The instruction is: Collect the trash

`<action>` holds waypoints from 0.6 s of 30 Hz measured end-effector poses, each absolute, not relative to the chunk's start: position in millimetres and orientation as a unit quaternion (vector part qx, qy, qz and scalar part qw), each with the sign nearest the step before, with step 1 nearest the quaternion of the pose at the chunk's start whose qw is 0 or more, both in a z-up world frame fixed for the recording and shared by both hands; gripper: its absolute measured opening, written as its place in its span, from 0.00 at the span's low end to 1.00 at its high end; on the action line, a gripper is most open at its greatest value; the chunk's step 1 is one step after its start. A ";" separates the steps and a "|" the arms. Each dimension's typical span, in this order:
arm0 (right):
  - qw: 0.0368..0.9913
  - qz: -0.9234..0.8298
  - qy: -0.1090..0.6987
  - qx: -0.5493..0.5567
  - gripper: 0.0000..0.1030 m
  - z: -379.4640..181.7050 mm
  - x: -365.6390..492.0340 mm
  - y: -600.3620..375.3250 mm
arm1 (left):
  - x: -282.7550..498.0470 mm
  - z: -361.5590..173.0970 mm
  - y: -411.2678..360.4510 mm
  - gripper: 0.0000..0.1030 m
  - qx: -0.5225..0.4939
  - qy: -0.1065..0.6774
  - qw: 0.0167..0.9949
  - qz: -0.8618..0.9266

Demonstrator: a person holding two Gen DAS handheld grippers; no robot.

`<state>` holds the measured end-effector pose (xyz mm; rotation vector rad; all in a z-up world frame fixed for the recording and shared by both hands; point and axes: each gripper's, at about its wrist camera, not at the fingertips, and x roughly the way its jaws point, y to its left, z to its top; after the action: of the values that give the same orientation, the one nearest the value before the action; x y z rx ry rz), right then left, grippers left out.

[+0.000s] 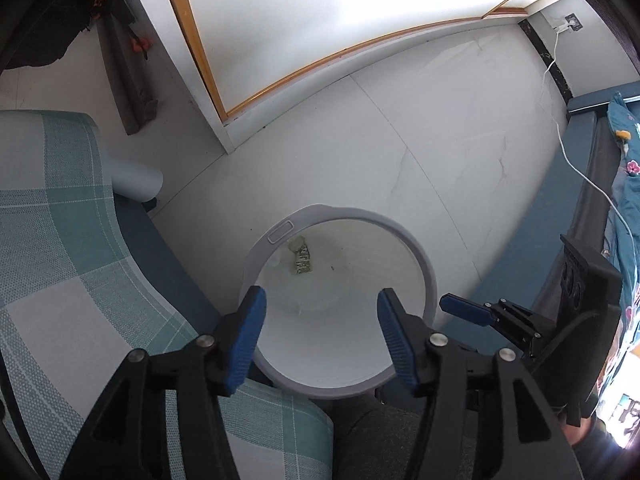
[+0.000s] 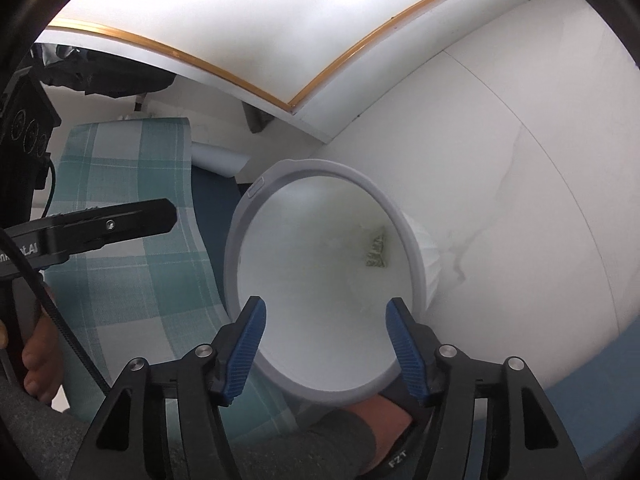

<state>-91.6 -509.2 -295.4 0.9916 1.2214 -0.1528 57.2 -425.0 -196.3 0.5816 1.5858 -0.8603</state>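
Reading "FZT" on sandal strap [image 2: 398,459] | wrapper [image 1: 301,261] print illegible

Below my black left gripper [image 1: 320,300], blue-padded, a pale grey-rimmed white trash bin [image 1: 408,240] holds an olive-green printed wrapper [image 1: 302,260]; beside it, a teal-and-white plaid cushion [image 1: 60,240], white marble-veined floor [image 1: 440,140], and gold-trimmed white panel [image 1: 320,8].

Scrap [image 1: 301,261] lies in bin [image 1: 416,254], w/ chair [image 1: 60,240] just left, bed [image 1: 624,184] right.
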 end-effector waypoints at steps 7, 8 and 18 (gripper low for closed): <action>0.727 -0.083 0.524 0.435 0.65 -256.4 -102.7 -523.2 | 59.6 -146.7 -409.6 0.53 0.245 0.609 0.671 -0.345; 0.729 -0.084 0.522 0.435 0.65 -249.7 -103.2 -525.6 | 58.4 -131.7 -406.0 0.53 0.244 0.586 0.692 -0.344; 0.822 -0.115 0.440 0.343 0.66 -122.8 -85.8 -527.2 | 52.7 -9.9 -340.3 0.67 0.186 0.439 0.835 -0.274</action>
<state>-85.8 -527.2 -122.8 0.7289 0.9359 -0.2438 52.7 -340.3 -9.9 0.3945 0.9302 -0.5810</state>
